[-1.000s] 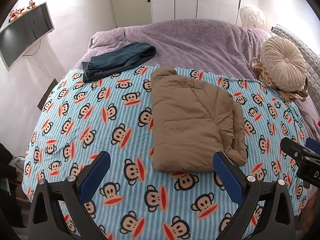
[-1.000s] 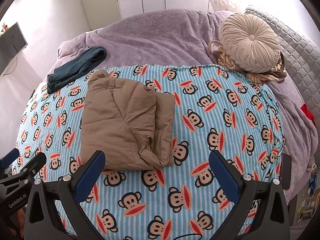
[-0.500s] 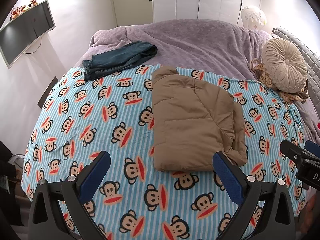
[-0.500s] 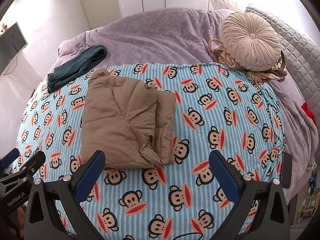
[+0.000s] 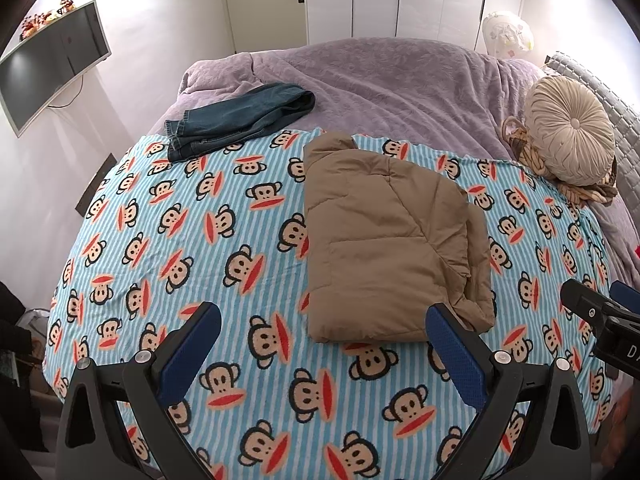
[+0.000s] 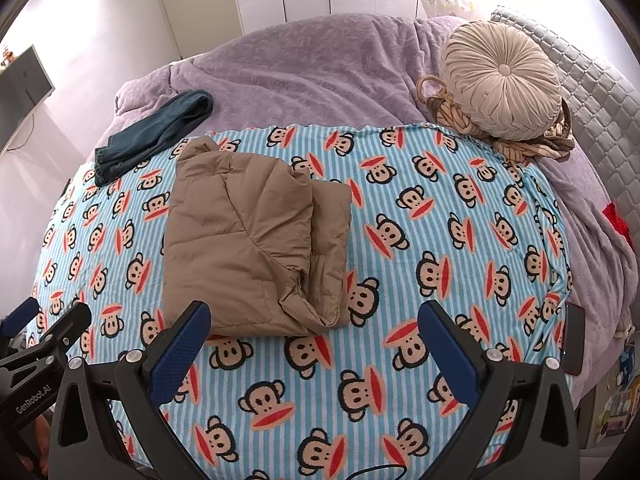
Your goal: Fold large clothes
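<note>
1 folded jacket (image 5: 384,240) | 1 jeans (image 5: 240,120) | 1 round cushion (image 5: 568,136) | 2 grippers, jaws apart

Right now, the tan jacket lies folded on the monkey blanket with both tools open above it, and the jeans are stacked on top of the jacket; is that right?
Not quite: the jeans lie apart from the jacket, at the monkey blanket's far edge, as the left wrist view shows. The jacket is folded, and both tools, left and right, are open.
</note>
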### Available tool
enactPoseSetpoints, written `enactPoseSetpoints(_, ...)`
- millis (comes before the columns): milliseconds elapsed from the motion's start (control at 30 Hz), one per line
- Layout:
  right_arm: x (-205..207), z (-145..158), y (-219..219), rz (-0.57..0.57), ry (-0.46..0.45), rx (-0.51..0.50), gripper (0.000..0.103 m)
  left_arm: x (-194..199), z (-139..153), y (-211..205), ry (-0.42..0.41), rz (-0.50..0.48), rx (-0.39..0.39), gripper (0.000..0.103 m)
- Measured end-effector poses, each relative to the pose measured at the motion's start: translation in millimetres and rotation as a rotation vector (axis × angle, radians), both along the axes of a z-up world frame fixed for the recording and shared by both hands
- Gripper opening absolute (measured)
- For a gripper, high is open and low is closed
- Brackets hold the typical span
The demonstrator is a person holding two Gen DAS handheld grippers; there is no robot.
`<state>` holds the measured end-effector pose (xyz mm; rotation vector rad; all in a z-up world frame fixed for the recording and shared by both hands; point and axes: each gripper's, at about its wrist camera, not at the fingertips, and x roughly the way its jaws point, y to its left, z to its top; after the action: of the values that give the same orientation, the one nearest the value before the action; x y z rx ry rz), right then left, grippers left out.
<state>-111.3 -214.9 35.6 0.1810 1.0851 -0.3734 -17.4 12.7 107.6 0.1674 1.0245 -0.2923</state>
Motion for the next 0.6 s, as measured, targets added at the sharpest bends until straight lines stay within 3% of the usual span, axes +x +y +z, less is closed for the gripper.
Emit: enactPoseSetpoints(600, -3.6, -3.1, 4.5, 0.002, 0.003, 0.006, 0.103, 0.3, 0.3, -1.6, -0.001, -0.01, 0.001, 0.102)
